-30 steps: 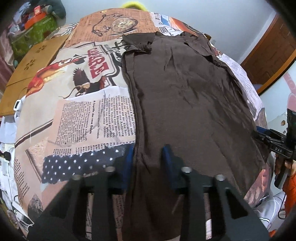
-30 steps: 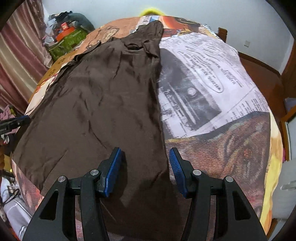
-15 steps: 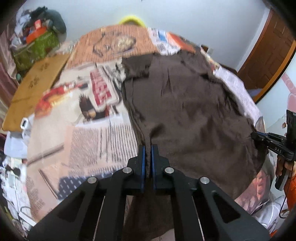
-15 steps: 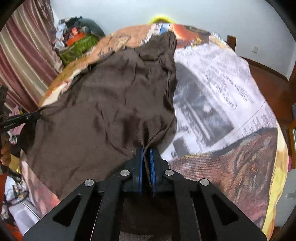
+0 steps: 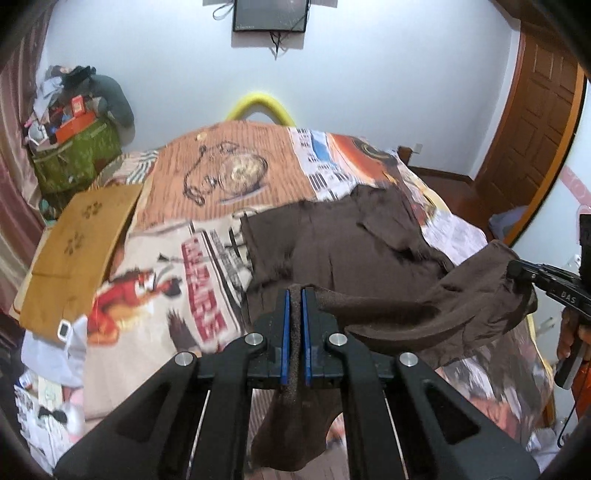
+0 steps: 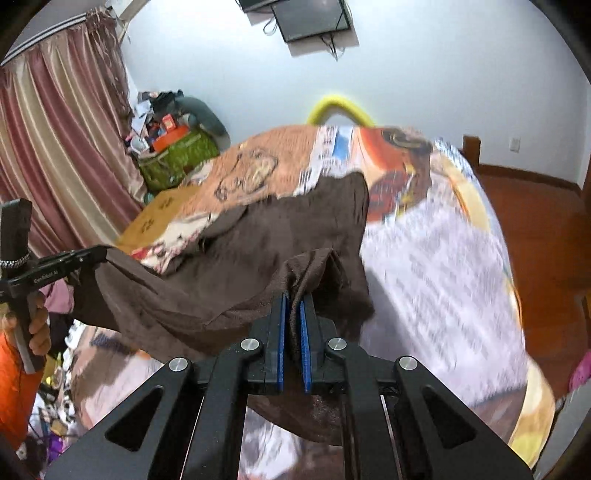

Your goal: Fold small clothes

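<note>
A dark brown garment [image 5: 343,243] lies on the patterned bedspread [image 5: 155,288], its near hem lifted off the bed. My left gripper [image 5: 294,295] is shut on the hem's left corner, cloth pinched between the blue pads. My right gripper [image 6: 291,299] is shut on the hem's right corner of the same brown garment [image 6: 280,236]. The hem sags between the two grips. Each view catches the other gripper at its edge: the right gripper [image 5: 517,271] at the far right, the left gripper [image 6: 99,254] at the far left, both gripping cloth.
A flat cardboard box [image 5: 77,251] lies on the bed's left side. A green bag piled with clutter [image 5: 74,158] stands in the back left corner by a curtain [image 6: 55,155]. A wooden door [image 5: 535,122] is at right, a wall screen [image 5: 271,14] above.
Both grippers shut on the garment's near hem and rose, lifting it off the bed. The views tipped up, so the far wall and screen now show.
</note>
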`<state>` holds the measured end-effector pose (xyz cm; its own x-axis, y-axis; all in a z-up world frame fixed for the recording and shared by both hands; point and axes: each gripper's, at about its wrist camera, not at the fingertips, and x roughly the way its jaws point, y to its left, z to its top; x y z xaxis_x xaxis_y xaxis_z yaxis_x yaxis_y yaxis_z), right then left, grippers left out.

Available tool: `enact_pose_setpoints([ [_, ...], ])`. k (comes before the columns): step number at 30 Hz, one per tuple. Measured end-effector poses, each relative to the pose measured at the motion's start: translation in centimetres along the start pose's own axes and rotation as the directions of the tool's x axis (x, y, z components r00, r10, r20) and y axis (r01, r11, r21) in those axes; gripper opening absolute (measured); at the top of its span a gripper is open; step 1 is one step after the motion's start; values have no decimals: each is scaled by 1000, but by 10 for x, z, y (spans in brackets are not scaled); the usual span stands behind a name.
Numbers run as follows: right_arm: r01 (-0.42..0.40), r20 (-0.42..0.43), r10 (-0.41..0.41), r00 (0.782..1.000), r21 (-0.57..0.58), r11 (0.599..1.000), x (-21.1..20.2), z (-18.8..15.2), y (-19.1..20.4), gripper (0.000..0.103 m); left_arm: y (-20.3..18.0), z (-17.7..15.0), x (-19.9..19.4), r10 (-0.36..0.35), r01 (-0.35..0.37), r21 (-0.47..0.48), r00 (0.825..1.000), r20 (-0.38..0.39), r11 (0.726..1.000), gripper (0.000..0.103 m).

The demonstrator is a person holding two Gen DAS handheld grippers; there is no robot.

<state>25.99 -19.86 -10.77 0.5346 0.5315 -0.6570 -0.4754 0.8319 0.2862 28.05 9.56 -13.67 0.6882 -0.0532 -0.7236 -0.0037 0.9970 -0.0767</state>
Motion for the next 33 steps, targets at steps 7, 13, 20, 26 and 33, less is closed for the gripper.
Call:
enact_pose_setpoints([
  [7, 37, 26, -37, 999, -5, 999, 33, 35, -19, 6, 20, 36, 56, 26, -27, -39, 999, -24, 999, 5],
  [13, 81, -36, -80, 996, 20, 997, 87, 41, -41, 6, 40, 35, 133, 52, -63, -74, 989, -138, 995, 5],
  [20, 100, -103, -96, 990, 34, 994, 123, 33, -59, 10, 55, 17, 177, 37, -65, -113, 972, -233, 991, 21],
  [26, 126, -81, -124, 989, 21, 992, 104, 36, -61, 34, 58, 14, 148, 79, -94, -71, 979, -185, 993, 63],
  [33, 142, -59, -142, 988, -11, 990, 72, 25, -59, 39, 73, -10, 123, 77, -98, -87, 974, -212, 991, 64],
])
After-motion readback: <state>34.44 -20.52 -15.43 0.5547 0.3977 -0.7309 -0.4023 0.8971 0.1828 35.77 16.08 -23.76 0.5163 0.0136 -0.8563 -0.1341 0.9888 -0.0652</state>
